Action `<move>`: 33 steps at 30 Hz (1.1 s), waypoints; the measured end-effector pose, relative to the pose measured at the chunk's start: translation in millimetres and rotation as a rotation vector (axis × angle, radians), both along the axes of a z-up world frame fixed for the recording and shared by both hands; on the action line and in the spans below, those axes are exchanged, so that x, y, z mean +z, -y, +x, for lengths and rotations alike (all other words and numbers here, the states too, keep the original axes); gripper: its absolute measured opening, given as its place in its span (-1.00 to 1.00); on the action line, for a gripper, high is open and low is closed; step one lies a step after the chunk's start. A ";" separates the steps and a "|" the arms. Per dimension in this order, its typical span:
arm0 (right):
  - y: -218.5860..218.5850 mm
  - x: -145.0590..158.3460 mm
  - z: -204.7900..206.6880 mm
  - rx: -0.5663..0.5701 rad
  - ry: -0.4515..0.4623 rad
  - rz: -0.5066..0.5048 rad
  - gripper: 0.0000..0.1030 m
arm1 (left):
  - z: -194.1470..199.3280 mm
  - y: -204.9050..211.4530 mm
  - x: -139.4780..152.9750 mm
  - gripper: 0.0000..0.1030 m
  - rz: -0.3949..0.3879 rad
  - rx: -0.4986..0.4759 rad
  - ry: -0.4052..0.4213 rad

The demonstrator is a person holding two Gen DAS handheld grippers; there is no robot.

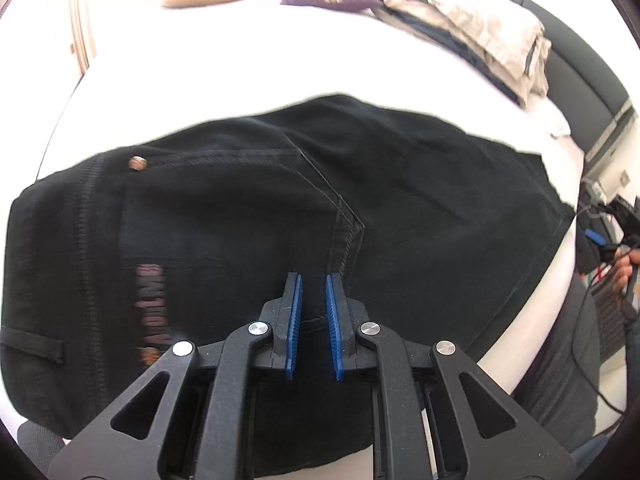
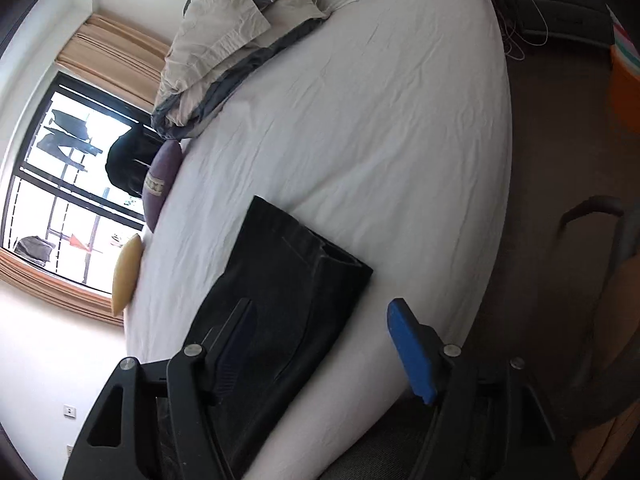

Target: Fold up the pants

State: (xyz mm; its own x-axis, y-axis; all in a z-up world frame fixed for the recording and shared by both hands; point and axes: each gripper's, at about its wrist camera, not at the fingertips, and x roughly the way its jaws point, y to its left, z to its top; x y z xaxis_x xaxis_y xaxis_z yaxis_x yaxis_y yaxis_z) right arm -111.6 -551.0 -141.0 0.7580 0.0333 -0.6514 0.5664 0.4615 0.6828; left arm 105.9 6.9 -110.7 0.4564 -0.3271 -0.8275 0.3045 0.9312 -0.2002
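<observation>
Left wrist view: your left gripper (image 1: 313, 328) hangs over the black pants (image 1: 248, 216), pitched steeply down, jaws nearly closed with only a narrow gap and no cloth pinched. The pants lie folded on the near part of the white bed (image 1: 240, 60). Right wrist view: your right gripper (image 2: 320, 344) is rolled and angled down, jaws wide and empty, the pants (image 2: 288, 280) lying beneath them near the bed's edge. Likely next: square the edges and press flat before another fold.
</observation>
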 end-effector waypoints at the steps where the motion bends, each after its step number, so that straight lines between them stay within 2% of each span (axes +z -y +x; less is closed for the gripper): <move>1: -6.8 1.7 5.2 0.041 0.050 0.023 0.38 | 1.5 -4.6 5.0 -0.77 -0.007 0.010 0.013; 2: -15.9 0.1 14.2 0.090 0.084 0.050 0.38 | 4.6 -6.8 7.7 -0.77 -0.009 0.011 0.018; 4: -38.5 -6.6 39.7 0.185 0.096 0.088 0.38 | 11.9 -10.2 7.1 -0.77 0.015 0.017 0.018; 8: -65.1 -40.0 76.4 0.287 0.018 0.151 0.38 | 21.1 15.3 -3.9 -0.77 0.044 0.057 -0.018; 9: -62.9 -49.1 78.6 0.273 -0.018 0.149 0.36 | 20.1 12.4 -6.4 -0.77 0.034 0.056 -0.005; 11: -49.1 -53.8 74.4 0.229 -0.006 0.138 0.16 | 16.9 10.0 -4.7 -0.77 0.037 0.040 0.015; 12: -39.3 -50.7 68.2 0.189 -0.005 0.117 0.15 | 15.3 8.2 -2.3 -0.77 0.037 0.033 0.018; 15: -9.3 -30.5 42.0 0.037 -0.096 -0.029 0.22 | 11.2 -1.1 -0.6 -0.77 0.018 0.033 0.011; 19: 3.9 -3.9 13.9 -0.009 -0.039 -0.067 0.37 | 12.4 11.2 4.0 -0.77 0.050 0.056 0.004; 21: 6.2 -8.7 6.3 -0.027 -0.021 -0.025 0.37 | 15.5 28.5 7.5 -0.77 0.023 0.027 -0.014; 26: 19.0 -52.7 3.3 -0.076 0.004 0.162 0.37 | 19.1 83.8 14.2 -0.77 0.009 -0.081 -0.022; 28: 22.5 -64.5 7.8 -0.105 0.001 0.200 0.36 | 20.8 105.4 13.7 -0.77 0.006 -0.119 -0.021; 33: 31.0 -73.8 22.3 -0.135 0.096 0.275 0.36 | 37.3 154.0 -5.0 -0.76 0.018 -0.186 -0.065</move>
